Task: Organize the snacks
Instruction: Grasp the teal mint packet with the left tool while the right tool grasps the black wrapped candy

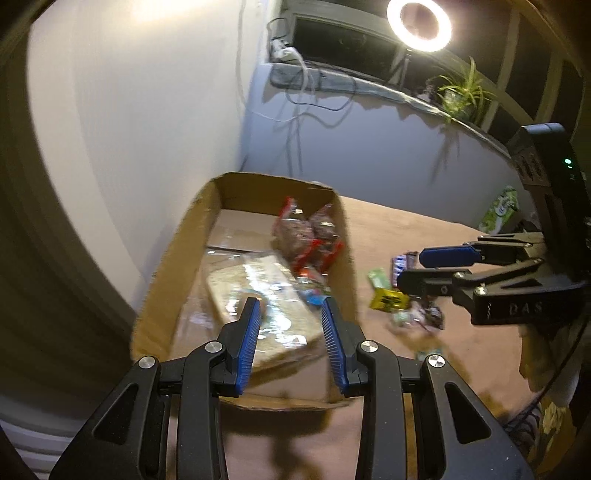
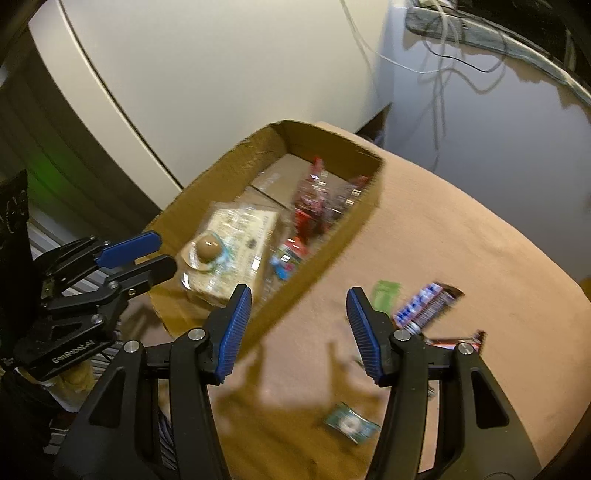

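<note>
A cardboard box (image 1: pixel 173 258) stands at the table's left; it also shows in the right wrist view (image 2: pixel 221 173). It holds a large pale clear-wrapped packet (image 1: pixel 258 291) (image 2: pixel 236 236) and red-wrapped snack bags (image 1: pixel 306 236) (image 2: pixel 314 206). My left gripper (image 1: pixel 290 306) is open and empty, hovering over the box's near end. My right gripper (image 2: pixel 299 295) is open and empty above the table, right of the box. Loose snacks lie on the table: a yellow packet (image 1: pixel 388 301), a green one (image 1: pixel 378 278) (image 2: pixel 386 291), a blue-white bar (image 2: pixel 421 306), a teal sachet (image 2: pixel 351 426).
The tan table (image 2: pixel 461 240) meets a white wall behind. A green carton (image 1: pixel 498 210) stands at the far right. A ring light (image 1: pixel 419 24), cables and a potted plant (image 1: pixel 461 92) sit on the sill. A dark bar (image 2: pixel 458 339) lies by the right gripper.
</note>
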Demonstrator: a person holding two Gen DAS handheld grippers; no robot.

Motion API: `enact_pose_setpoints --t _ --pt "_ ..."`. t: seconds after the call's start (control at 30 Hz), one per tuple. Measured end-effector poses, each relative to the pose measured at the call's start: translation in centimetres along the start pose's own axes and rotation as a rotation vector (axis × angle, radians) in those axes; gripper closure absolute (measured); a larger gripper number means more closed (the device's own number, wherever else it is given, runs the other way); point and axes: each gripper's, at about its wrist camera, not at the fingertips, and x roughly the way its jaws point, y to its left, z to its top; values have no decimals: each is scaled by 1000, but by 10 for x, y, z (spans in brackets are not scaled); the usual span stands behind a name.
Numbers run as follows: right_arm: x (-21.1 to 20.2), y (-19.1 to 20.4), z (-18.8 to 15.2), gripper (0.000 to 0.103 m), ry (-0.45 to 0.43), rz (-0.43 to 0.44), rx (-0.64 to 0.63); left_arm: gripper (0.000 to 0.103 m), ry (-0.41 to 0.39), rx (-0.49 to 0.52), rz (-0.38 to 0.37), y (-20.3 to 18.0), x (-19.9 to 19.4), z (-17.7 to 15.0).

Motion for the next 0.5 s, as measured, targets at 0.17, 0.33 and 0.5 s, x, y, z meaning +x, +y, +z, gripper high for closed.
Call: enact_pose_setpoints --t 0.17,0.33,0.5 --pt "-14 -32 -17 47 3 -40 44 70 16 39 -41 -28 2 -6" --pt "-22 -62 -32 45 21 -76 87 65 51 83 -83 -58 11 -16" --pt "-21 -82 -50 43 45 -88 106 62 94 112 -121 -82 22 -29"
